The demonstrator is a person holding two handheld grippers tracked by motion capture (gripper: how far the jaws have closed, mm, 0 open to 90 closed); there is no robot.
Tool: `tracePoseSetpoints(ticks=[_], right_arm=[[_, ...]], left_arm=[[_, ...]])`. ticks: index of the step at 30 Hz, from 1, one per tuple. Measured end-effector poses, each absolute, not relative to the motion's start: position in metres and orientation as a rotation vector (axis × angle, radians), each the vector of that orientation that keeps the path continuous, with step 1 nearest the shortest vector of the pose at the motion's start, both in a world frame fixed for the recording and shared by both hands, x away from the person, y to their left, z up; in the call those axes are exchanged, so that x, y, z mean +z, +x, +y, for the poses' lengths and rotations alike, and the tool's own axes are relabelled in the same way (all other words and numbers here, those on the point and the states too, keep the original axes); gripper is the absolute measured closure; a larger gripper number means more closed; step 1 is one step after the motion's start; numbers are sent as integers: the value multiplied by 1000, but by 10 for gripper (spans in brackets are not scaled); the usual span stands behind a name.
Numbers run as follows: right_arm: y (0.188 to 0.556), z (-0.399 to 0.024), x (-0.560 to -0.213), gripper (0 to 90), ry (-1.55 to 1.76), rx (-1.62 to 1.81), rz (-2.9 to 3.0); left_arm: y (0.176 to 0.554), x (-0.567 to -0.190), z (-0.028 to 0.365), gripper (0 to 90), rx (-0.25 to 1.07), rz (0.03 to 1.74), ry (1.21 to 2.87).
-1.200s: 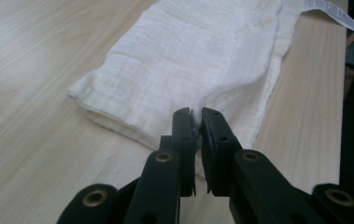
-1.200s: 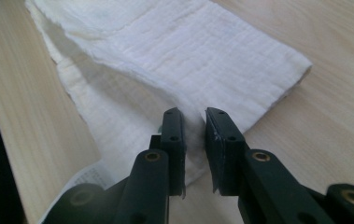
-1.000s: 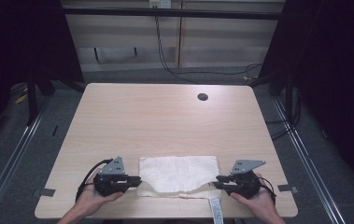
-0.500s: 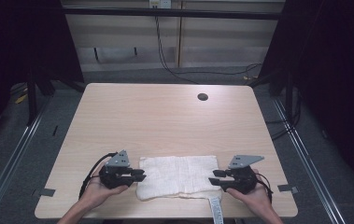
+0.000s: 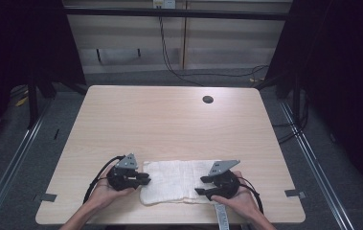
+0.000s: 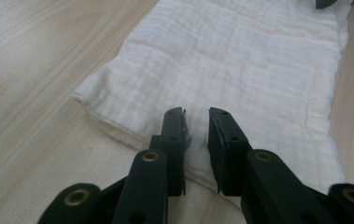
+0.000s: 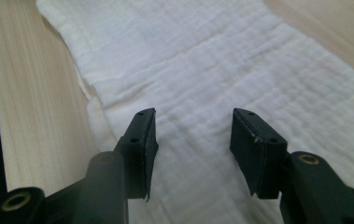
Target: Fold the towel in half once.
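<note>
The white cloth [image 5: 179,182] lies flat, folded into a long strip, at the near edge of the surface [image 5: 169,124], its long axis running from one of your hands to the other. It is a soft, crinkled weave in several layers; judge it light, limp and free to slide on the smooth wood. It will sag and drape the moment it leaves the surface, and a loose pinch may catch only the top layer.

Your left hand-held gripper [image 6: 196,119] stands at the cloth's left end, jaws narrowly parted, tips just over the folded edge with a few fibres clinging to one pad [image 6: 177,126]. They press on nothing; the cloth is not gripped. These jaws have just been opening slightly.

Your right hand-held gripper [image 7: 193,123] stands over the right end, jaws well apart above the weave, and they have just been opening. Nothing is held there either.

Recommendation: take hold at the short ends, at the corners where the layers stack, and bite deep enough to trap every layer. Keep both grips level, or the strip will twist.

A round hole [image 5: 208,99] sits far back in the surface, well apart from the work.
</note>
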State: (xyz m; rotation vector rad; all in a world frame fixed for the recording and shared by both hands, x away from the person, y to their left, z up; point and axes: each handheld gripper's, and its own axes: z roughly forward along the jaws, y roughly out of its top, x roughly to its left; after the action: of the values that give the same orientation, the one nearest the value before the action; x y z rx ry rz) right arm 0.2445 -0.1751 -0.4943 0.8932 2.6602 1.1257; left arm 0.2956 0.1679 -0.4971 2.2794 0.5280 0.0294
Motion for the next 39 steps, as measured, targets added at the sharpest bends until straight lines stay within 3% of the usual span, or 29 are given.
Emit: tracePoseSetpoints(ticks=[5, 9, 15, 24, 27, 31, 36, 39], right_arm=[[241, -172, -495, 605, 861, 1054, 2638], [241, -174, -493, 683, 866, 1007, 2650], [243, -186, -492, 786, 904, 1007, 2657], [237, -213, -490, 769, 980, 983, 2638], [233, -216, -489, 676, 989, 989, 2631], [229, -211, -480, 609, 967, 1073, 2608], [230, -192, -471, 554, 904, 1161, 2628], [234, -176, -463, 543, 872, 1200, 2648]], left_arm=[[295, -498, 168, 786, 22, 517, 2278], [293, -498, 165, 708, 8, 525, 2265], [292, -499, 157, 708, -23, 535, 2254], [287, -499, 130, 701, -50, 492, 2264], [285, -500, 133, 661, -82, 527, 2236], [288, -495, 142, 601, -58, 556, 2213], [299, -484, 151, 594, 1, 636, 2191], [307, -479, 154, 528, 28, 661, 2193]])
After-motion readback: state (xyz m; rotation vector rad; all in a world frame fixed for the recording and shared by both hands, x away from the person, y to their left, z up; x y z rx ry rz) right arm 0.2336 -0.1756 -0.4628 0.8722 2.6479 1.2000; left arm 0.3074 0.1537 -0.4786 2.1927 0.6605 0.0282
